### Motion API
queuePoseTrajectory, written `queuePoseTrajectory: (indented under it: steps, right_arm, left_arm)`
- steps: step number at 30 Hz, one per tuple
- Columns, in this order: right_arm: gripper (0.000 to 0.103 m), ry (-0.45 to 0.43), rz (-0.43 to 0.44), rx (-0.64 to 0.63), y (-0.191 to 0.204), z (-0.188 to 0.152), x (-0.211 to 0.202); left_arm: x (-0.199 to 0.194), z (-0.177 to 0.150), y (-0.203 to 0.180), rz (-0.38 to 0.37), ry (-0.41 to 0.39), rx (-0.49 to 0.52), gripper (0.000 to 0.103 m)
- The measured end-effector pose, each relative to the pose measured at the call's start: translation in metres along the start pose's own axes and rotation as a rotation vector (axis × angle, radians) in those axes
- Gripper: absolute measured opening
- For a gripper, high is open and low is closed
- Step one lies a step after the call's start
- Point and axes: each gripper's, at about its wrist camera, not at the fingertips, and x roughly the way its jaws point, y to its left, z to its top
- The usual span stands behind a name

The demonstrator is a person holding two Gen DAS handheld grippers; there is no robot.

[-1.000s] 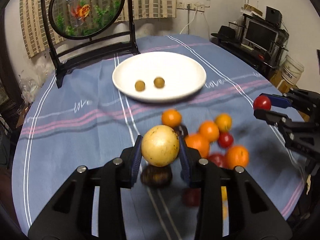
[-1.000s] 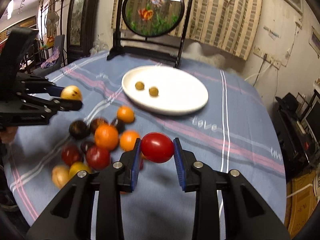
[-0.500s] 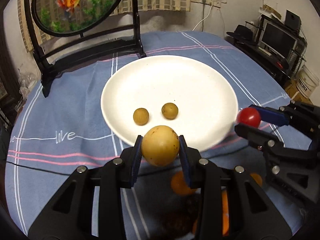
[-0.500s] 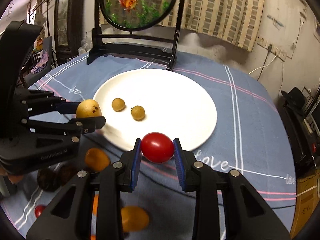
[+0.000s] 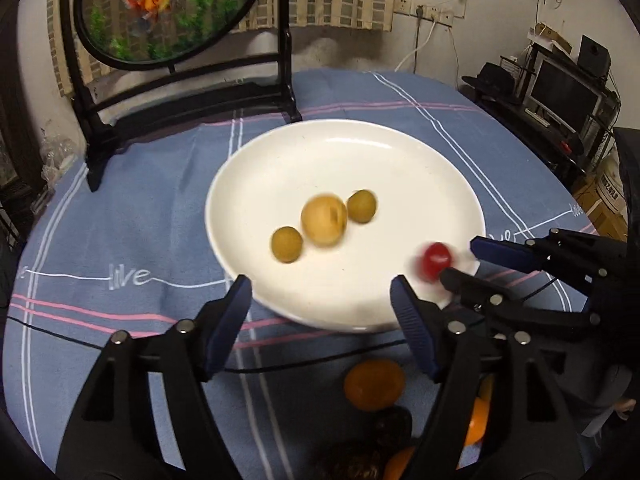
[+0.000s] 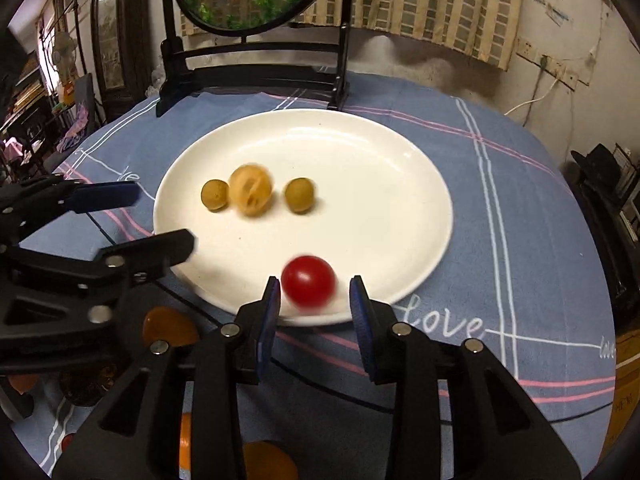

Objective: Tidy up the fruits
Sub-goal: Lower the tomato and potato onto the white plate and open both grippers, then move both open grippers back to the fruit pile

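Left gripper (image 5: 320, 304): hanging with its jaws spread wide and nothing between them, fingertips sitting just over the plate's near-left rim.
Plate (image 5: 400, 152): one white plate lying on the blue tablecloth (image 5: 120, 216), its far rim near the stand's foot.
Small green-brown fruits: two lying on the plate, one (image 5: 286, 244) toward the left edge, one (image 5: 361, 206) nearer the middle.
Big yellow fruit (image 5: 324, 220): one, blurring between the two small ones, just beside each; touching or not cannot be told.
Red tomato (image 6: 308, 286): one, blurring over the plate's near rim, sitting between the right gripper's pads without touching either.
Right gripper (image 6: 314, 308): hanging with its jaws parted, gripping nothing, tips reaching over the near-right rim.
Loose fruits: several orange ones and dark ones lying on the cloth short of the plate's near rim, under both grippers; one orange (image 5: 374, 384) showing whole, the rest half hidden, so no count.
Goldfish screen (image 5: 168, 12): one round panel standing in a black stand at the table's far-left edge.
Open room: the plate's far half and right side lying bare; cloth running free to the table's right edge.
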Motion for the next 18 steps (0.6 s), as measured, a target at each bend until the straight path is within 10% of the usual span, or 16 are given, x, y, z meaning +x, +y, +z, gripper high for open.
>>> queuePoseTrajectory:
  steps: [18]
  right_arm:
    - [0.043, -0.049, 0.040, -0.068, 0.028, -0.110, -0.118]
  left_arm:
    - [-0.102, -0.095, 0.005, -0.055, -0.028, 0.010, 0.090]
